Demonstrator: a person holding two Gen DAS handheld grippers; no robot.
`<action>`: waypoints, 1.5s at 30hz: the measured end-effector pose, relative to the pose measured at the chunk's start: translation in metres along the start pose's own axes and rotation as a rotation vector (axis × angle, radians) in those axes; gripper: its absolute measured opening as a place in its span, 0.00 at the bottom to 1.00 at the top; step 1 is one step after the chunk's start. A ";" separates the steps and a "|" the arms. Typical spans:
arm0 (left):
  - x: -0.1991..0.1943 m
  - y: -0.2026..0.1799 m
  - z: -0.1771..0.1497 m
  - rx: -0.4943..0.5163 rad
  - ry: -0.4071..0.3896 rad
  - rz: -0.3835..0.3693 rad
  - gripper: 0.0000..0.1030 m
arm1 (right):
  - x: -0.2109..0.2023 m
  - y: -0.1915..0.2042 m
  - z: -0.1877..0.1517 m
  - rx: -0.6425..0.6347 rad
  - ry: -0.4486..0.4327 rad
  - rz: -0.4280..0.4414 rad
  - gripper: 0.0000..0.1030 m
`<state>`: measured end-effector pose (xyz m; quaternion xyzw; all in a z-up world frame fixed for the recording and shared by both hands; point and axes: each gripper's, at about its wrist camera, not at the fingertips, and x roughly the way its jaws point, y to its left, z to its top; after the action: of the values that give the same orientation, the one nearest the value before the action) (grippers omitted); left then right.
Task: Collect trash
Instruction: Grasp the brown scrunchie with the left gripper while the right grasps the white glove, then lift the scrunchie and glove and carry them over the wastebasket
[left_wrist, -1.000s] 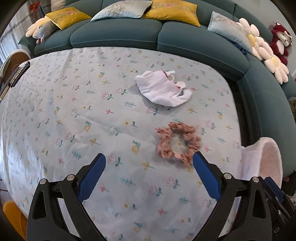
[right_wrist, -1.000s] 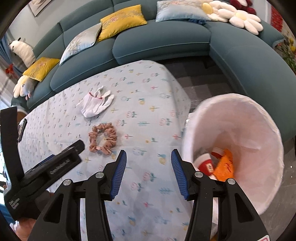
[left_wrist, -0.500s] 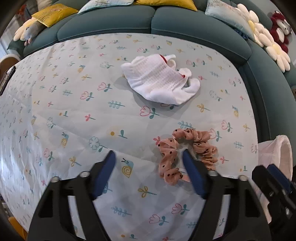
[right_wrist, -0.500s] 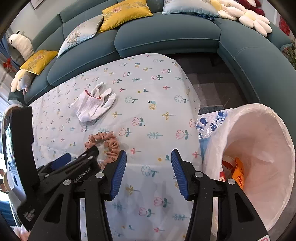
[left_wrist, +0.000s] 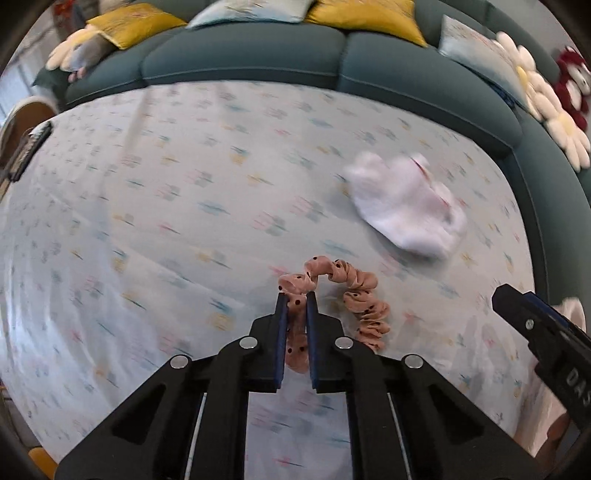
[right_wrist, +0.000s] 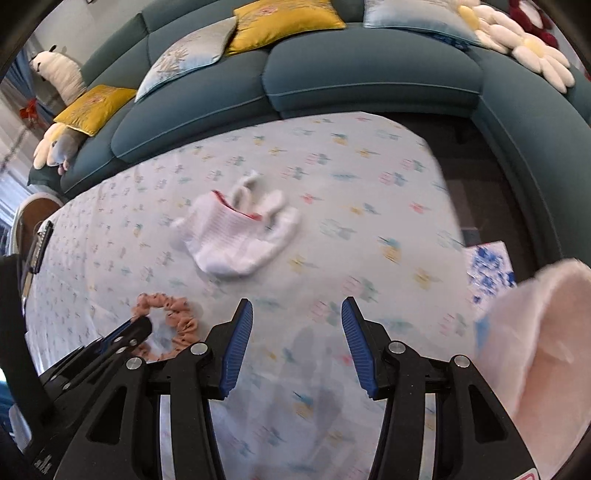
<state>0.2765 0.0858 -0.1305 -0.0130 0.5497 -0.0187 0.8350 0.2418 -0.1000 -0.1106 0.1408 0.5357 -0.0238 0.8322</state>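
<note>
scrunchie (left_wrist: 364, 295) part-hidden, tablecloth (left_wrist: 166, 221) print blurred

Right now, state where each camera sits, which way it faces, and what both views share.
Left wrist: on the left claw, angled down at the tablecloth; its jaws have just closed on the pink scrunchie; the right claw's tip shows.
Right wrist: on the right claw, open, empty, facing the sofa; the left claw shows.
Shared: scrunchie, white sock, sofa.
</note>
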 end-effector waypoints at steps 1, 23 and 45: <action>-0.001 0.005 0.003 -0.008 -0.006 0.008 0.09 | 0.005 0.008 0.007 -0.010 -0.001 0.005 0.48; 0.029 0.021 0.049 -0.030 -0.009 0.027 0.09 | 0.074 0.052 0.045 -0.114 0.028 -0.087 0.59; -0.022 -0.027 -0.055 0.085 0.049 -0.006 0.09 | 0.003 0.003 -0.076 -0.020 0.117 -0.020 0.16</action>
<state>0.2166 0.0598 -0.1307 0.0211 0.5688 -0.0448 0.8210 0.1767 -0.0771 -0.1421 0.1282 0.5853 -0.0186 0.8004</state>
